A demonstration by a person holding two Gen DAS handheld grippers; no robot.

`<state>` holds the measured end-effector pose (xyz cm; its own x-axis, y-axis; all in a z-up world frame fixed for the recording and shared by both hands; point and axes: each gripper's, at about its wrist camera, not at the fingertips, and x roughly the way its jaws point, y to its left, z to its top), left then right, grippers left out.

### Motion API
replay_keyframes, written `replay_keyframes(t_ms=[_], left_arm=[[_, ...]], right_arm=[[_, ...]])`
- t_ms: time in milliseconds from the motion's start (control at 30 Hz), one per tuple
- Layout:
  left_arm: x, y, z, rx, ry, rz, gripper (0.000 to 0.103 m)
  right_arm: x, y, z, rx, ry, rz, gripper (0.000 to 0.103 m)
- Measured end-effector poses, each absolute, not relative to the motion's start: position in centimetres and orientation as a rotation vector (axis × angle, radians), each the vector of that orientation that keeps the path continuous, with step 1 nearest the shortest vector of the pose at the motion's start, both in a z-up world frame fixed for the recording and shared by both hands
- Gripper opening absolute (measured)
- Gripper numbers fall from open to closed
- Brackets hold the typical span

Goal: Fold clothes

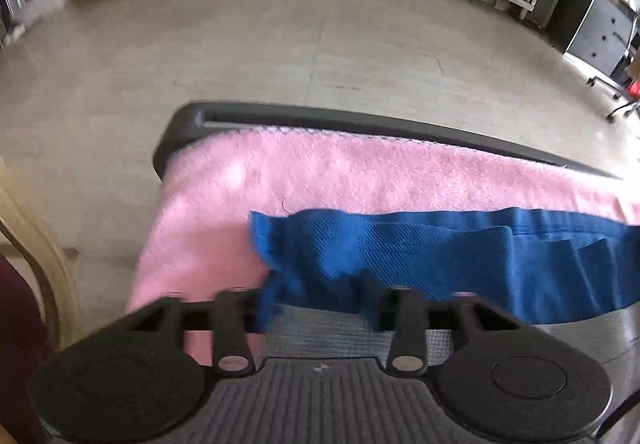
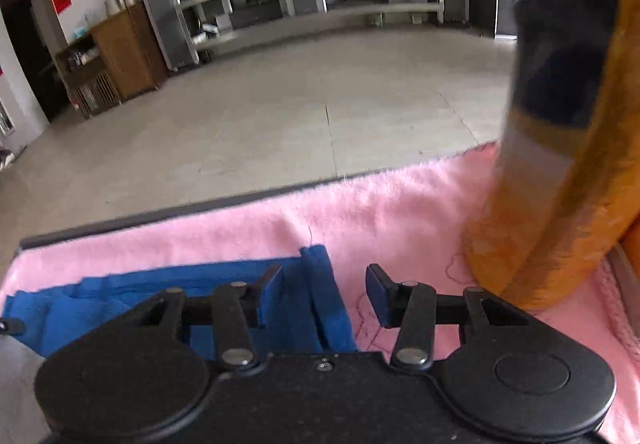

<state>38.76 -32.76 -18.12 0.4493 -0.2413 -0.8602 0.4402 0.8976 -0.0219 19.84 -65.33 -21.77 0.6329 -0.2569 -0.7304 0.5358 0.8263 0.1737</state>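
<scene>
Basically I'm at the grab stage of a fold, both ends of the blue garment (image 1: 420,252) being picked up off the pink towel (image 1: 320,171) that covers the counter (image 1: 360,123).

Largest first: pink towel spreads ahead of and under both grippers; counter's dark far edge runs just beyond it. An orange and dark fabric piece (image 2: 560,163) hangs well to the right of my right gripper, its lower end on the towel.

Blue garment lies bunched, long axis running side to side between the two grippers, roughly parallel to the counter's far edge. Its left end sits at my left gripper, its right edge at my right one.

Left gripper (image 1: 320,308): jaws partly closed, blue cloth bunched between them; blurred, so I can't tell if the pads actually pinch.

Right gripper (image 2: 324,296): jaws clearly apart, garment's right edge fold lying in the gap, pads not pressing.

Next, I reckon: close both on single edges, confirm grip, lift evenly, keep the long axis straight so it doesn't twist.
</scene>
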Motion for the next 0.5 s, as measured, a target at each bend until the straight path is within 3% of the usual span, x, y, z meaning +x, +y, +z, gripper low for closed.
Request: replay_keyframes(t_ms=[33, 67, 100, 300, 500], left_arm=[[38.4, -32.9, -18.0, 0.236, 1.007, -0.420, 0.012], [38.2, -33.1, -17.9, 0.254, 0.987, -0.414, 0.009], [37.8, -33.3, -17.7, 0.277, 0.954, -0.402, 0.008], [36.1, -34.3, -17.5, 0.344, 0.791, -0.332, 0.007], [35.8, -35.7, -19.3, 0.458, 0.763, -0.249, 0.017]], right_arm=[[19.9, -65.2, -22.1, 0.391, 0.764, -0.460, 0.031], [19.7, -64.6, -22.0, 0.358, 0.756, -0.456, 0.009], [19.5, -64.1, -22.0, 0.325, 0.747, -0.451, 0.006], [16.8, -61.6, -20.5, 0.124, 0.527, -0.565, 0.006], [19.0, -61.8, -24.1, 0.055, 0.692, -0.604, 0.007]])
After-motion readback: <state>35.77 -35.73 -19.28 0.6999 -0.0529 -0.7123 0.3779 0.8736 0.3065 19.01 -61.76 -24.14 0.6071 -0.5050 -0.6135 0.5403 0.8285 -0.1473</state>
